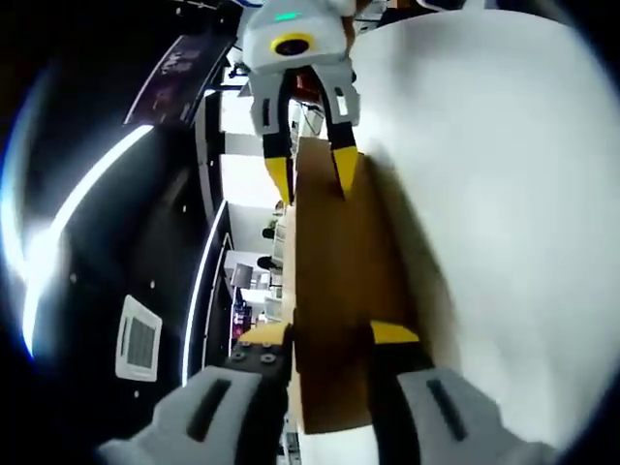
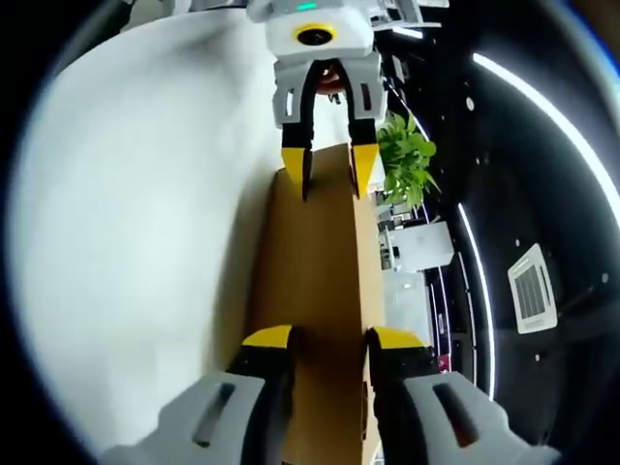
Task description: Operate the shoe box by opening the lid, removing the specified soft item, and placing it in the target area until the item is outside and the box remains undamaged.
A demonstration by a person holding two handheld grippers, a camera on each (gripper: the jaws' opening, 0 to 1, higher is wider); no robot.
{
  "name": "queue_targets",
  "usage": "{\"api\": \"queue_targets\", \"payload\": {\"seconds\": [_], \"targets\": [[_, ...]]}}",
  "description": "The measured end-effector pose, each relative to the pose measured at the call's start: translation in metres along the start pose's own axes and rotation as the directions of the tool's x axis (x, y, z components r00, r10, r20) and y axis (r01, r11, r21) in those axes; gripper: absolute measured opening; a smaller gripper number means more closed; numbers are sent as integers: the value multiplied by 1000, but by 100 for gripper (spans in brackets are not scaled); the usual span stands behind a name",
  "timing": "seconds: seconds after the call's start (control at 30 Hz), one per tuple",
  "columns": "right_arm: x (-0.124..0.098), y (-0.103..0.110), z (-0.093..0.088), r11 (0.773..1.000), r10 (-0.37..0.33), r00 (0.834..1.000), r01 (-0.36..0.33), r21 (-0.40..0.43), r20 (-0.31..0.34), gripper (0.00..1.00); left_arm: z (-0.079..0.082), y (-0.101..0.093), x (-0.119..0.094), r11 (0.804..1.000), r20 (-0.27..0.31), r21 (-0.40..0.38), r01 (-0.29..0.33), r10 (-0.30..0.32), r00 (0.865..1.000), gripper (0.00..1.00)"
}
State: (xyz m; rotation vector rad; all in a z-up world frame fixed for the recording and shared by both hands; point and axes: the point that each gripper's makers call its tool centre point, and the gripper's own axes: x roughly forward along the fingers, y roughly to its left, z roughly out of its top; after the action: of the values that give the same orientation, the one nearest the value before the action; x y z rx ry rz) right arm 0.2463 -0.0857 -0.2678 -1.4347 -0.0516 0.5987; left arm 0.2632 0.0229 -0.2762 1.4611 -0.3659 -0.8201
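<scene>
Left gripper view: the left gripper [image 1: 329, 339] clamps its yellow-tipped jaws on the near end of a plain brown cardboard shoe-box panel [image 1: 334, 281], above the white table [image 1: 504, 194]; the right gripper [image 1: 308, 167] pinches the far end.

Right gripper view: the roles are reversed, with the same panel [image 2: 315, 262] gripped at both ends. The board probably handles as light, stiff and crushable, so edge holds suit it. No writing is legible.

Brown cardboard shoe box lid [image 1: 334, 291], plain and undamaged, seen edge-on and tilted against a white surface [image 1: 504, 194], gripped at opposite ends between yellow-tipped jaws.
</scene>
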Motion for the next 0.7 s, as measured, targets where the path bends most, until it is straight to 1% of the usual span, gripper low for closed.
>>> {"api": "queue_targets", "payload": {"seconds": [0.13,0.4,0.43,0.5,0.53,0.57,0.63,0.7], "targets": [[0,-1,0,1000,12,1000,-12,-4,-3,29,0,-2,0,1000,-1,-5,8,-8,1000,30],[-2,-5,1,999,29,1000,-29,18,4,29,0,-3,0,1000,3,-22,16,-16,1000,30],[-3,-6,1,999,31,1000,-31,21,5,29,0,-4,0,999,9,-44,20,-19,1000,30],[-3,-7,2,999,33,999,-33,27,8,29,0,-5,0,998,16,-58,20,-20,1000,29],[-2,-7,2,999,35,999,-35,27,9,29,1,-2,-1,998,17,-62,21,-20,1000,29],[-2,-7,2,999,37,999,-37,28,9,29,4,10,-4,998,17,-64,21,-20,1000,29],[-3,-8,2,999,42,999,-43,29,11,29,6,16,-4,998,17,-63,22,-21,1000,29],[-3,-9,2,998,47,999,-48,28,12,30,7,18,-4,998,15,-61,25,-24,1000,29]]}}
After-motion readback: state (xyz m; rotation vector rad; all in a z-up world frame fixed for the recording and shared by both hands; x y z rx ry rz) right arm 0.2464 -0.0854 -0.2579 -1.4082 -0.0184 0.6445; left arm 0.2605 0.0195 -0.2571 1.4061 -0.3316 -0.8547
